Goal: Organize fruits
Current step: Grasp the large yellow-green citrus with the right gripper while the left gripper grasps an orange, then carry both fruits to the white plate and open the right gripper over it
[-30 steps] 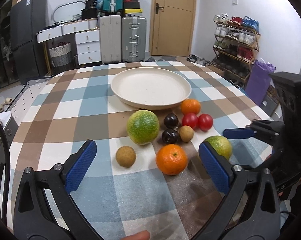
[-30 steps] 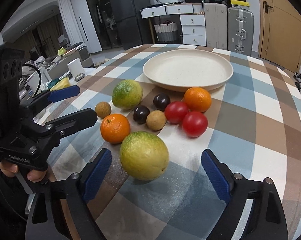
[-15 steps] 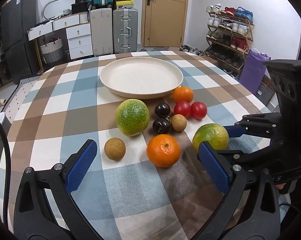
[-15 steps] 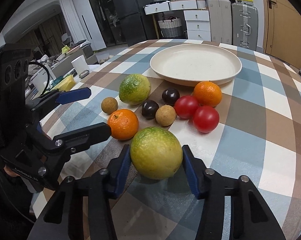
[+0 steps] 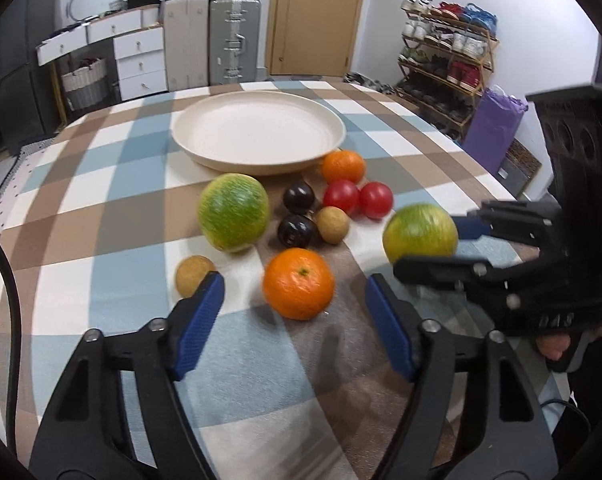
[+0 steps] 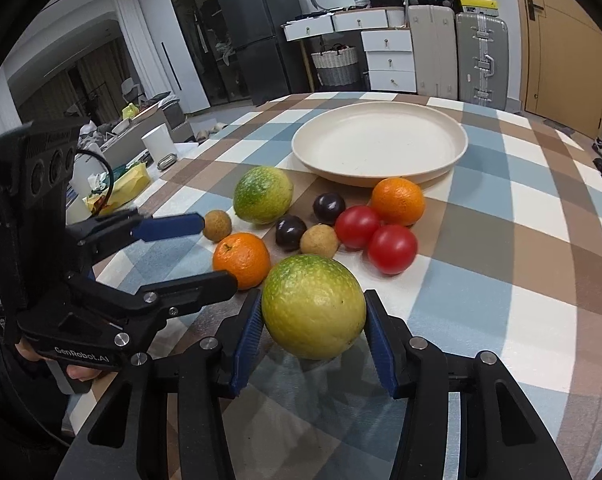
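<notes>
My right gripper [image 6: 312, 332] is shut on a green-yellow citrus fruit [image 6: 313, 306], which also shows in the left wrist view [image 5: 420, 234], held just above the checked table. My left gripper [image 5: 293, 322] is open, its blue pads either side of an orange [image 5: 299, 283] and not touching it. An empty cream plate [image 5: 259, 130] lies further back. In front of it lie a second green fruit [image 5: 233, 211], a second orange [image 5: 343, 166], two red tomatoes [image 5: 359, 199], two dark plums [image 5: 297, 216] and two small brown fruits [image 5: 332, 225].
The checked tablecloth [image 5: 101, 184] covers a round table. Its right edge drops off toward a purple bag [image 5: 493, 128] and a shoe rack [image 5: 445, 60]. Suitcases and white drawers [image 5: 141, 60] stand behind. A sofa with clutter [image 6: 141, 160] is left of the table.
My right gripper closed on the green-yellow fruit and has lifted it slightly. My left gripper moved forward and narrowed around the near orange.
</notes>
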`<state>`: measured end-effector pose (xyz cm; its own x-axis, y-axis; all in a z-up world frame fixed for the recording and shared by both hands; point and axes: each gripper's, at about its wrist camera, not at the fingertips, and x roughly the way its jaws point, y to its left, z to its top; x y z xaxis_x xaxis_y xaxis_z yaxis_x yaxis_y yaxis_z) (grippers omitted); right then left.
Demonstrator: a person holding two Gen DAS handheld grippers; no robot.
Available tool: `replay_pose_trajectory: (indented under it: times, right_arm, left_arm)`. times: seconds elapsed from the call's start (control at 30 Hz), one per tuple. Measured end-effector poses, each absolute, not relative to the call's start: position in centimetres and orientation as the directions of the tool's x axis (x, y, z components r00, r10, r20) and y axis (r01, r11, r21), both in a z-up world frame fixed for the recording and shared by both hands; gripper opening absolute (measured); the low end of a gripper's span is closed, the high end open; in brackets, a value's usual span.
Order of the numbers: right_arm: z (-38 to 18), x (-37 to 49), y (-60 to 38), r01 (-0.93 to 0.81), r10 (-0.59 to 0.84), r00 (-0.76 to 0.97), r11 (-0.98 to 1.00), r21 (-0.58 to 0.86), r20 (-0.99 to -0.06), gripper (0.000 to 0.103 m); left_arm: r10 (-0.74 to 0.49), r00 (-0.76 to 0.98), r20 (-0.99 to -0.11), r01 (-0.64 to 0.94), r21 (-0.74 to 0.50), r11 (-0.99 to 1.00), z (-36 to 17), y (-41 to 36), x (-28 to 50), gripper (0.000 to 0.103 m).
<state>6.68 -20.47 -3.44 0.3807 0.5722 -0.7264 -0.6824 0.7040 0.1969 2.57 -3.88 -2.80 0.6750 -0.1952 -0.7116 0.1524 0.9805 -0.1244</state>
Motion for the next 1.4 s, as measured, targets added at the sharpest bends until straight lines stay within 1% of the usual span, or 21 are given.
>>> replay_pose_trajectory:
  times: [0.03, 0.1, 0.2, 0.33, 0.4, 0.47, 0.83, 1.4]
  right_arm:
    - [-3.4, 6.8, -20.6, -0.679, 0.572, 0.384, 0.707, 0.199, -0.725, 0.05]
    - [-3.4, 6.9, -20.9, -0.674, 0.571, 0.388, 0.712, 0.2, -0.724, 0.05]
    - [-3.4, 7.0, -20.9, -0.672, 0.568, 0.39, 0.714, 0.198, -0.725, 0.05]
    - [-3.3, 6.9, -21.0, -0.673, 0.565, 0.393, 0.714, 0.192, -0.725, 0.05]
    - [-3.2, 7.0, -21.2, -0.672, 0.563, 0.398, 0.717, 0.188, -0.724, 0.05]
    - [-3.1, 7.1, -21.3, -0.67, 0.561, 0.403, 0.719, 0.185, -0.723, 0.05]
    - [-2.6, 7.2, -22.1, -0.656, 0.562, 0.428, 0.732, 0.184, -0.708, 0.05]
    - [-1.0, 8.1, -21.9, -0.647, 0.564, 0.467, 0.743, 0.173, -0.681, 0.05]
  left_arm:
    - [-0.198, 0.672, -0.714, 0.159, -0.123, 0.98, -2.9, -4.1, 2.6, 0.068]
    - [-0.198, 0.657, -0.728, 0.166, -0.117, 0.979, -3.1, -4.4, 2.8, 0.06]
    - [-0.208, 0.636, -0.743, 0.173, -0.126, 0.977, -3.5, -4.7, 3.3, 0.051]
    - [-0.192, 0.625, -0.757, 0.163, -0.114, 0.98, -3.8, -4.9, 3.9, 0.049]
    - [-0.179, 0.62, -0.764, 0.151, -0.108, 0.983, -4.0, -4.8, 4.2, 0.043]
    - [-0.171, 0.619, -0.767, 0.139, -0.108, 0.984, -4.0, -4.6, 4.4, 0.039]
    - [-0.189, 0.648, -0.738, 0.151, -0.118, 0.981, -3.3, -4.5, 3.8, 0.038]
    - [-0.181, 0.737, -0.652, 0.123, -0.133, 0.983, 0.5, -3.7, 4.2, 0.038]
